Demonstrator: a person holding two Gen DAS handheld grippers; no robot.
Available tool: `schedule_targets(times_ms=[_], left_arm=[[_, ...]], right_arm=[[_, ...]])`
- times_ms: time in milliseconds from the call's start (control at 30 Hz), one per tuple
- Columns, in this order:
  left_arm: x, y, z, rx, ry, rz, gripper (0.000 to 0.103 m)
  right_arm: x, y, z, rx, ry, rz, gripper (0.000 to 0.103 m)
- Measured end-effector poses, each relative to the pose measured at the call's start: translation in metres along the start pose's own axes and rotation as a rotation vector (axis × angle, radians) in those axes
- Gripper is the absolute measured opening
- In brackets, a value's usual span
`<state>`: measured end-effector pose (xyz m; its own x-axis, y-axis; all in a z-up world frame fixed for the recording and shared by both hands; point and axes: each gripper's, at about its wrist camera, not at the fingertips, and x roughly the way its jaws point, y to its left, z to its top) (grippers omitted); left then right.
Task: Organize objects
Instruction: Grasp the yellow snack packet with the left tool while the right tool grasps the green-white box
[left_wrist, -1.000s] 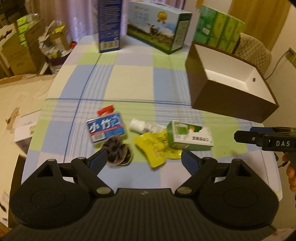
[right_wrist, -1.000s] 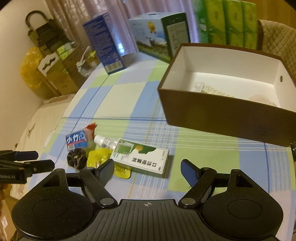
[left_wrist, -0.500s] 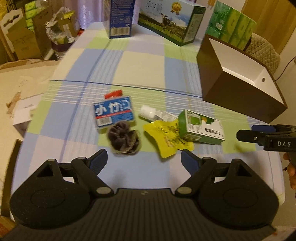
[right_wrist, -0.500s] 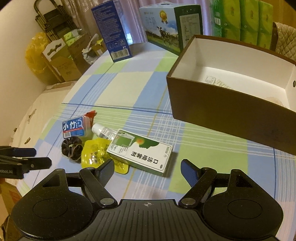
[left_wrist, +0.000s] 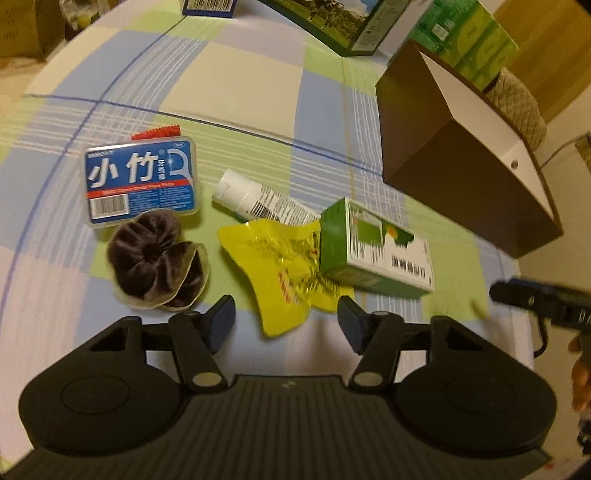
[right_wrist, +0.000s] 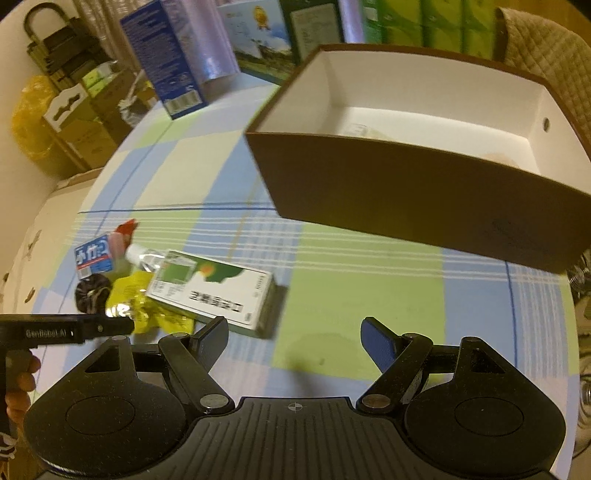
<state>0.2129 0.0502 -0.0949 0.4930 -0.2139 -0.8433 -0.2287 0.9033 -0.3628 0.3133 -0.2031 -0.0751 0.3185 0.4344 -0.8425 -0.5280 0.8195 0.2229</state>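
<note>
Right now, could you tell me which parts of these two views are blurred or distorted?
Left wrist view: the right gripper at the edge is smeared; fisheye bends the tablecloth lines. Right wrist view: the blue carton and brown box show motion blur.

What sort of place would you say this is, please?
Probably a room in a home: a table under a checked cloth, a quilted chair behind it, and stacked cartons against the wall.
</note>
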Motion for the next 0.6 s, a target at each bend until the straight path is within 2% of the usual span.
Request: schedule_targets(times_ms=[167,400,600], left_arm=[[0.014,0.004,0.011,-0.024,-0.001,-0.013,0.045],[0.028,0.003,0.019,-0.021,0.016,-0.028,0.042],[0.034,0.006,0.022,-0.033,0.015,-0.053,0.030]], right_arm=[[0.003,-0.011,0.001,0.027,0.015,-0.017,0.076],[0.009,-0.016,0.007,0.037,0.029,-0.024,0.076],[0.016,-0.016,0.010,0.039,0.043,-0.031,0.076]])
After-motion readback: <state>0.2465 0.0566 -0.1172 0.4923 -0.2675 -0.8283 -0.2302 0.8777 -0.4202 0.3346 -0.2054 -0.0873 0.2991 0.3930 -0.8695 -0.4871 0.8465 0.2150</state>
